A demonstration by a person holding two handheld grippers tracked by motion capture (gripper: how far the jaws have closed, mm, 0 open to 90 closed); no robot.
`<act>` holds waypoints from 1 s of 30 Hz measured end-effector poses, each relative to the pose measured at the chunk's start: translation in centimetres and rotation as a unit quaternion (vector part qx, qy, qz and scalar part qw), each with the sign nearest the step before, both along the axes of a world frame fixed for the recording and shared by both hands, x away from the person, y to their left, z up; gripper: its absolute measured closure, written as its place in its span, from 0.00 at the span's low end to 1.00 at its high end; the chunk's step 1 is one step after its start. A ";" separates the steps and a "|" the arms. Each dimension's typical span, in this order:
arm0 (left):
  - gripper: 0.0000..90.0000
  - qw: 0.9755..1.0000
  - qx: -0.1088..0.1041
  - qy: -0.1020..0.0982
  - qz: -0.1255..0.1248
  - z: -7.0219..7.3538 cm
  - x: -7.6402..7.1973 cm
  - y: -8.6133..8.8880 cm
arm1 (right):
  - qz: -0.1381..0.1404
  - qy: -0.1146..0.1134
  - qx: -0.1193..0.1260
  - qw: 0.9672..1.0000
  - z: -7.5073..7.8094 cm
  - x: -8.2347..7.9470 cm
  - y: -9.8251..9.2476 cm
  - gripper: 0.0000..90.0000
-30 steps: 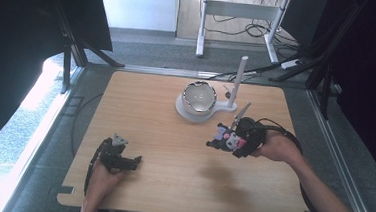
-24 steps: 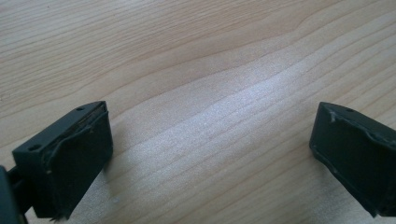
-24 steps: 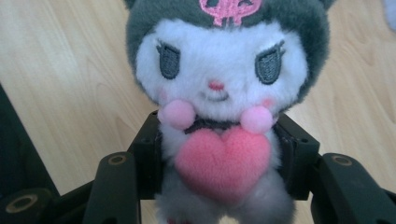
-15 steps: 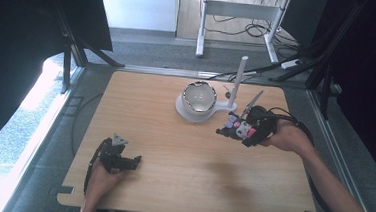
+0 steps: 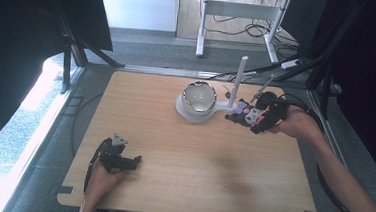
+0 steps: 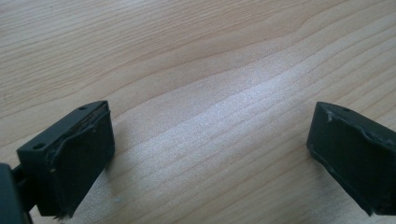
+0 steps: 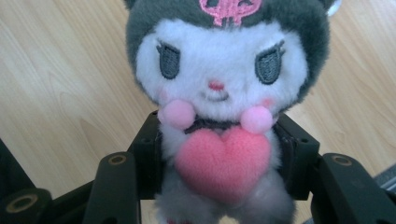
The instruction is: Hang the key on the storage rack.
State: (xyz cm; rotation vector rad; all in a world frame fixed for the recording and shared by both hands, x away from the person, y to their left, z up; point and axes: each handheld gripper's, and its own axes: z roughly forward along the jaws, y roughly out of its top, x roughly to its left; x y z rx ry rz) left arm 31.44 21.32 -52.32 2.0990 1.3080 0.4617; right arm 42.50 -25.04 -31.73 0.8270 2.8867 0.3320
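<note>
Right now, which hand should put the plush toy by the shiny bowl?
Right. The right gripper already holds the plush toy beside the bowl; the left gripper rests open, far away.

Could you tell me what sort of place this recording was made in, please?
Probably a lab or data-collection workspace: a bare wooden table ringed by black curtains, cables trailing on the floor, and a person working handheld grippers.

High cam overhead, facing forward; gripper cams close on table (image 5: 173,150)
</note>
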 end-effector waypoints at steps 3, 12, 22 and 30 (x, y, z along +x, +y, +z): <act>0.01 1.000 0.000 0.001 0.000 0.0 0.0 0.0 | -0.009 -0.001 0.001 1.000 0.5 0.5 -0.4 0.51; 0.01 1.000 0.000 0.000 0.000 0.0 0.0 0.0 | -0.037 -0.010 -0.002 0.999 1.7 2.0 -1.6 0.51; 0.01 1.000 0.000 0.000 0.000 0.0 0.0 0.0 | -0.060 -0.033 -0.007 0.998 3.4 3.5 -2.9 0.51; 0.01 1.000 0.000 0.000 0.000 0.0 0.0 0.0 | -0.074 -0.048 -0.003 0.996 4.3 5.1 -3.8 0.51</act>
